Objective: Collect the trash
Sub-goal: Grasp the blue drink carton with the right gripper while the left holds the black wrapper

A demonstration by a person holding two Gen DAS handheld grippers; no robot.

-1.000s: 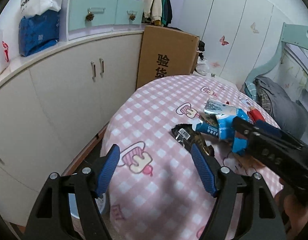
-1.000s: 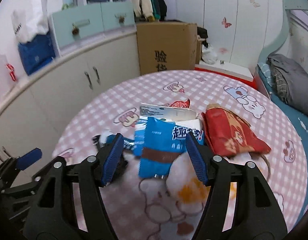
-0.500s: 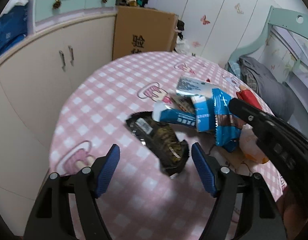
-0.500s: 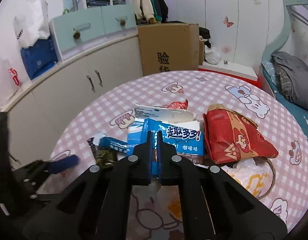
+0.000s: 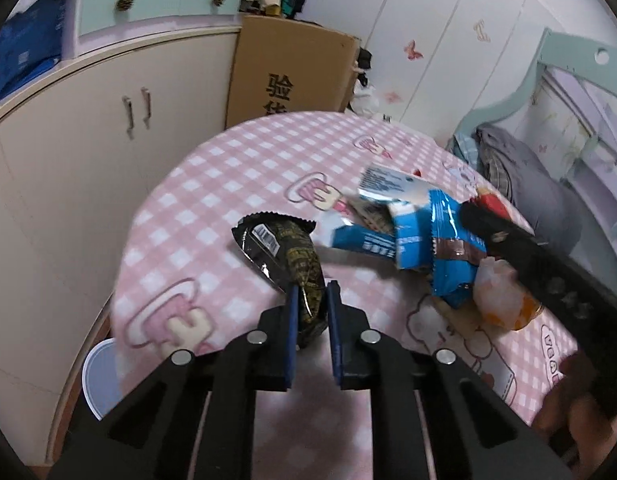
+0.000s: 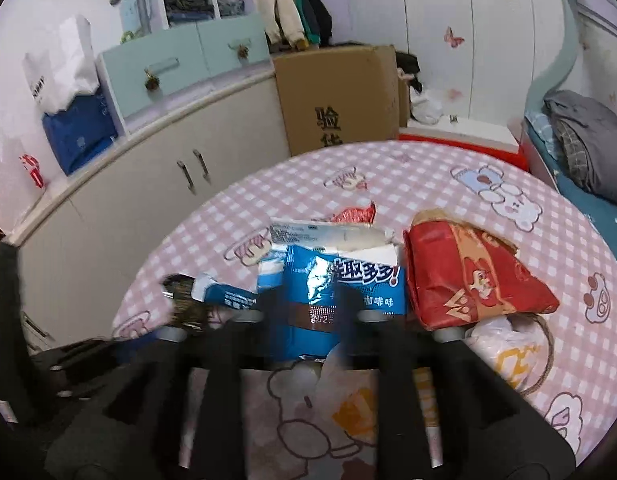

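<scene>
Soft, even indoor light falls on both views, with faint glare on the glossy dark snack wrapper (image 5: 286, 256). Fisheye distortion curves the edges into dark corners. The right wrist view is motion-blurred, smearing its black fingers (image 6: 344, 312).

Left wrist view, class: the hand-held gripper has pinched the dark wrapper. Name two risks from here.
1. The left hand-held gripper grips only the near end of the dark wrapper, so the slick foil may slip out.
2. The blue wrapper lies close beside it; lifting could drag neighbouring trash off the table.
</scene>
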